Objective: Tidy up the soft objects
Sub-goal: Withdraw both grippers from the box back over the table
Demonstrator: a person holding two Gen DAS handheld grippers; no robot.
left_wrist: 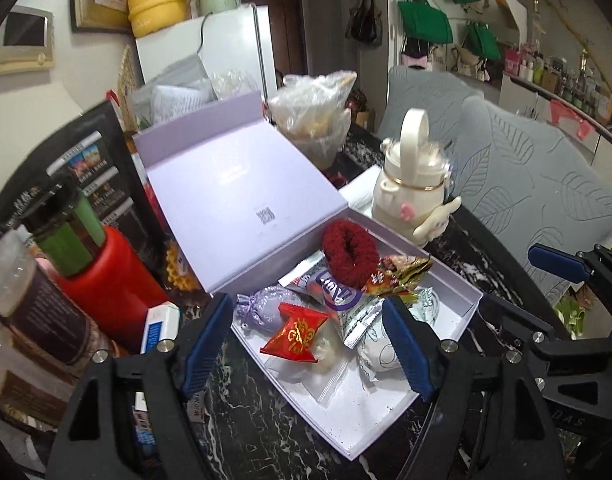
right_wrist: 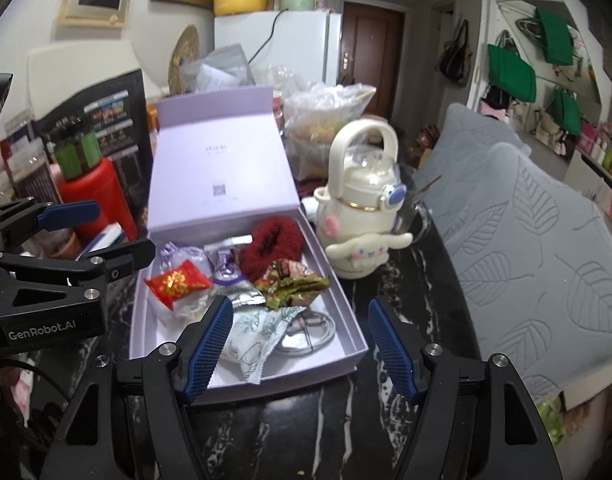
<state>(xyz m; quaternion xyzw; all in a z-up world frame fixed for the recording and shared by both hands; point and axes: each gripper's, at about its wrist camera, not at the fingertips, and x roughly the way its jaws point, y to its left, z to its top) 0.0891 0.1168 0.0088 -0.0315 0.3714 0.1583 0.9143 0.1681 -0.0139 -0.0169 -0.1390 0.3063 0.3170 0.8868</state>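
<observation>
Item 1: lavender box (left_wrist: 446, 312), lid (left_wrist: 242, 184) standing open at the far side, on the dark marble table (left_wrist: 266, 440).

Contents, as I see them:
- dark red scrunchie (left_wrist: 348, 254) at the far end, touching the green-and-gold wrapper (left_wrist: 398, 274) to its right
- red candy packet (left_wrist: 296, 332) on the left
- lilac pouch (left_wrist: 262, 308) just beyond the red packet
- silver sachet with purple print (left_wrist: 338, 292) mid-box
- white leaf-print packet (right_wrist: 252, 344) at the near end
- coiled white cable (right_wrist: 310, 332) near right

Item 2: my left gripper (left_wrist: 308, 346), jaws apart and empty, above the box's near left corner.

Item 3: my right gripper (right_wrist: 298, 346), jaws apart and empty, above the box's near right edge.

Item 4: cream character bottle (right_wrist: 358, 216), upright, just right of the box.

Item 5: red canister (left_wrist: 110, 276), left of the box.
</observation>
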